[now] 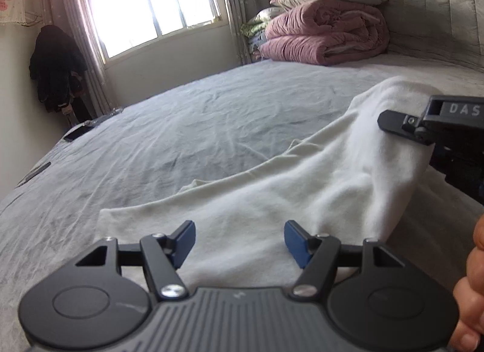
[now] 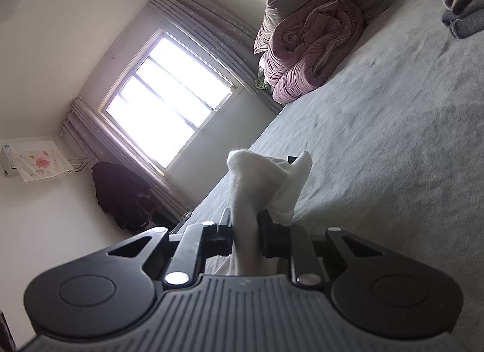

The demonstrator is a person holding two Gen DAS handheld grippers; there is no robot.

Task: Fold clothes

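White cloth (image 1: 272,188) lies spread on the grey bed (image 1: 181,128), its right end lifted off the sheet. Right claw (image 2: 245,228) clamped on a bunched fold of the cloth, which sticks up between its fingers. Left claw (image 1: 239,243) wide apart, low over the near edge of the cloth, probably not touching it. Pink quilt (image 1: 326,34) folded by the headboard

Soft, matt white cloth garment (image 1: 272,188) lies on a wrinkled grey cloth bedsheet (image 1: 169,128); the left tool (image 1: 239,243) is matt black plastic.
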